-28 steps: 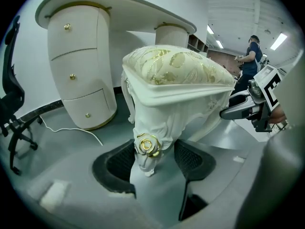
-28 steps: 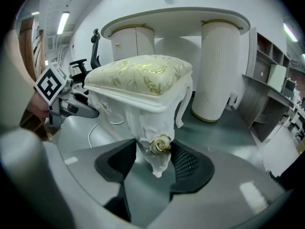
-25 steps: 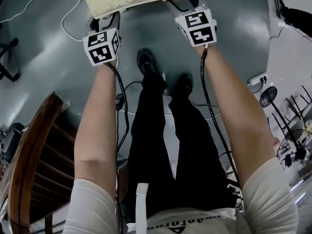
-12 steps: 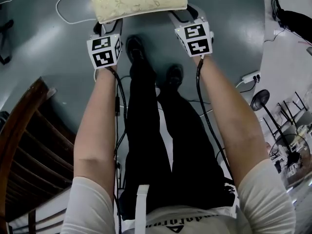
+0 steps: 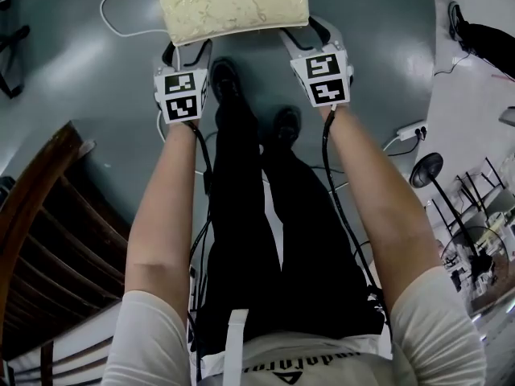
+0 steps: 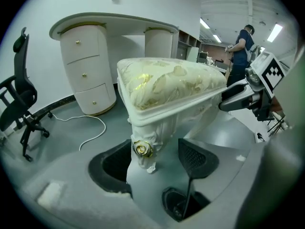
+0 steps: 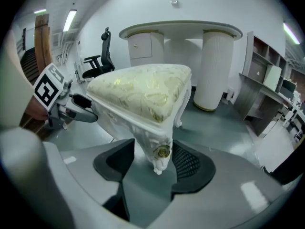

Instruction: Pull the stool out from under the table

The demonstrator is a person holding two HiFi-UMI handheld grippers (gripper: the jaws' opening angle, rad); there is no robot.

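I have the stool (image 5: 232, 6) at the top of my head view, its cream and gold cushion between the two grippers, standing on the grey floor (image 5: 96, 63) just ahead of the person's shoes. In the left gripper view it sits out in the open, well apart from the white table (image 6: 119, 20) with its drawer column behind it. The left gripper (image 6: 155, 163) has its jaws spread and opening around one carved corner leg (image 6: 143, 149) with a gold rosette. The leg stands between the pads, close to the left one, with a clear gap to the right one, so nothing is pinched there. The right gripper (image 7: 155, 168) does the same at the other near corner: its jaws are apart and opening, that leg between the pads with space on both sides. A black office chair (image 6: 21, 94) stands off to the left by the wall, a white cable (image 6: 90, 128) loops over the floor near the table, and a dark wooden chair (image 5: 40, 215) fills the lower left of my head view.
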